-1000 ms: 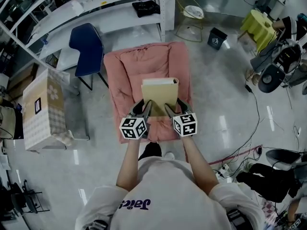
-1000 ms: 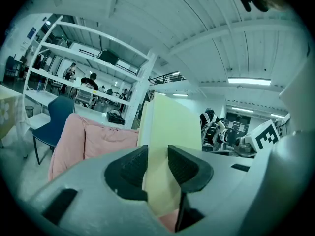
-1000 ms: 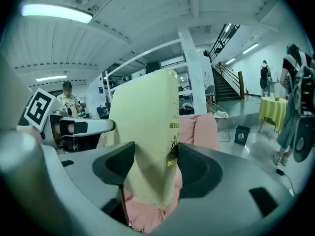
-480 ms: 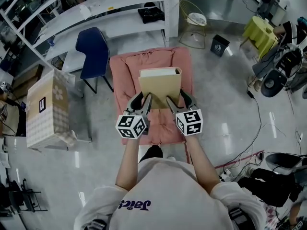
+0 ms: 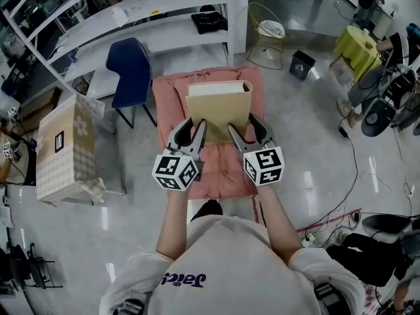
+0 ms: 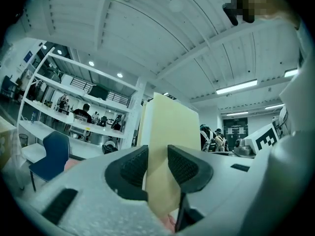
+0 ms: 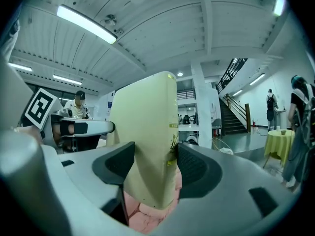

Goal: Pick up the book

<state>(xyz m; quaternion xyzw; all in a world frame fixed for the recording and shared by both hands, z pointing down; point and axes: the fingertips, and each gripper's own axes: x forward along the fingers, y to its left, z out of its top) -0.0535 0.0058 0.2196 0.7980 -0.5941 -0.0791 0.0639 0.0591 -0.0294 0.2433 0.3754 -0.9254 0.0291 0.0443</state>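
A thick tan book with white pages hangs in the air over a pink cushion, held level between both grippers. My left gripper is shut on the book's near left corner. My right gripper is shut on its near right corner. In the left gripper view the book stands edge-on between the black pads. In the right gripper view the book fills the gap between the pads, with the pink cushion below.
A blue chair stands left of the cushion, beside a checked box. White shelving runs along the back. A wire stand, a small dark bin, a yellow table and floor cables lie to the right.
Both grippers have risen together with the book, which now looks larger and farther up the cushion in the head view. The grip on both corners is unchanged.
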